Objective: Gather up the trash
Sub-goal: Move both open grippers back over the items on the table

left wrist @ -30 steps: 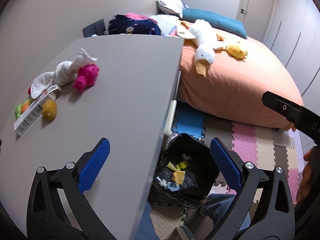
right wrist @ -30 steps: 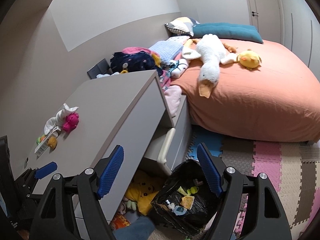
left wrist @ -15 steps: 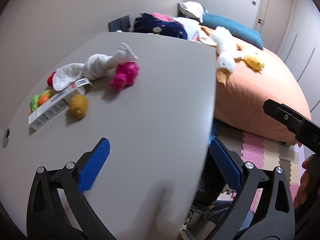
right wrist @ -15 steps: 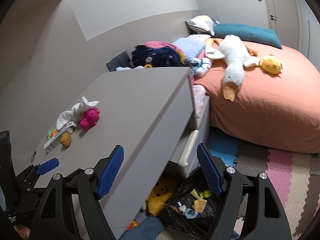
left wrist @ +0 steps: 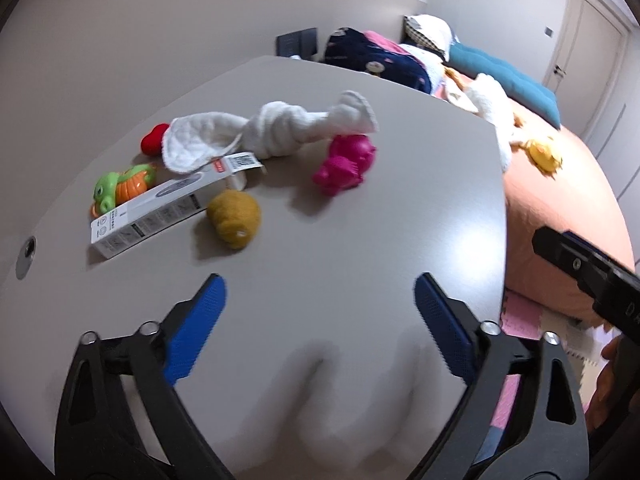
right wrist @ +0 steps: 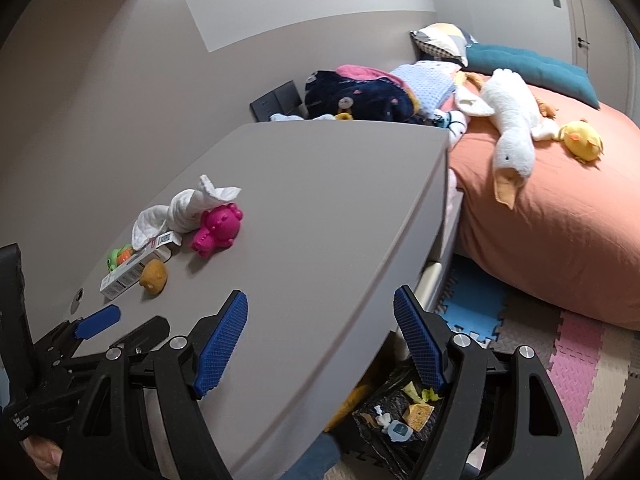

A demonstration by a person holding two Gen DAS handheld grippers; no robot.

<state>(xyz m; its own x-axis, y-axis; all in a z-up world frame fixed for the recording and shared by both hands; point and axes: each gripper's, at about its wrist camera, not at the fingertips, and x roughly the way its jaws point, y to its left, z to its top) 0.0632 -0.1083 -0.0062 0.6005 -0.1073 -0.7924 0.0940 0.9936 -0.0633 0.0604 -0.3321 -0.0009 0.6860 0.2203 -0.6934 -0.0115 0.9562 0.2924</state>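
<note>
Both claws over the counter, toys ahead.
My left claw is closing on nothing, my right claw gapes empty; past the white carton lie a yellow toy, pink toy, knotted cloth.

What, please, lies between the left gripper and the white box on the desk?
Only bare desk separates the empty, closing left gripper from the white box, per the left wrist view.
</note>
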